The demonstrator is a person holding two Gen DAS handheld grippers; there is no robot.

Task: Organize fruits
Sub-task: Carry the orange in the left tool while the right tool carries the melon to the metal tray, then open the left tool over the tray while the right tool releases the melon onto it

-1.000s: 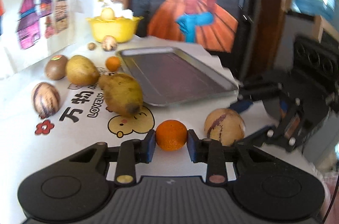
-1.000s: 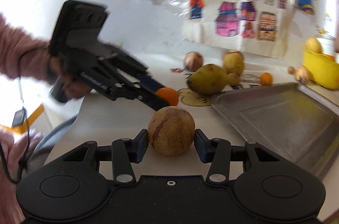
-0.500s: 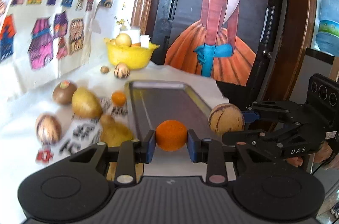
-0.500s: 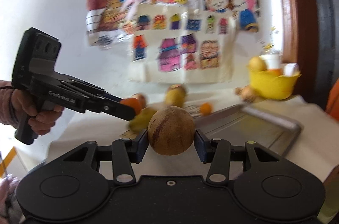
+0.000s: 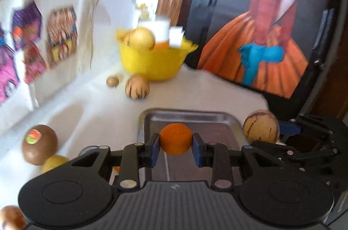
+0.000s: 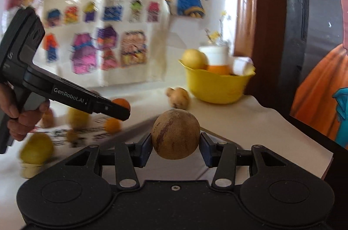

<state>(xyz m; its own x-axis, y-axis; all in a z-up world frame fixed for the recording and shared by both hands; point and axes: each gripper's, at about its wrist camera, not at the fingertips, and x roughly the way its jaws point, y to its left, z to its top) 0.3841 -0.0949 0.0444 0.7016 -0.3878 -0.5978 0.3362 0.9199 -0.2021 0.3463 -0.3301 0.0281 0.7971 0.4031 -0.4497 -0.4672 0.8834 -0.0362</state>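
Both grippers have travelled from the near edge of the white-covered table (image 5: 91,112) toward its far end since a second ago, so the metal tray (image 5: 187,115), earlier at 12 to 2 o'clock of the left gripper, now lies directly under it, and the yellow bowl (image 5: 152,64) looms larger at 12 o'clock. The tray is bare, which suggests it is the collecting surface. The bowl already holds a pale fruit, an orange one and white containers, so it may be an alternative destination; which is meant cannot be told. The left gripper (image 5: 175,147) has its fingers clamped on the small orange (image 5: 175,140), held off the tray. The right gripper (image 6: 175,146) has its fingers clamped on the brown streaked fruit (image 6: 175,134), held above the table at 3 o'clock of the left gripper, probably so both fruits arrive together. A striped fruit (image 5: 137,86) and a small nut-like fruit (image 5: 112,81) lie just beside the bowl at 7 o'clock. A stickered brown fruit (image 5: 39,147) waits at 9 o'clock, unsorted.
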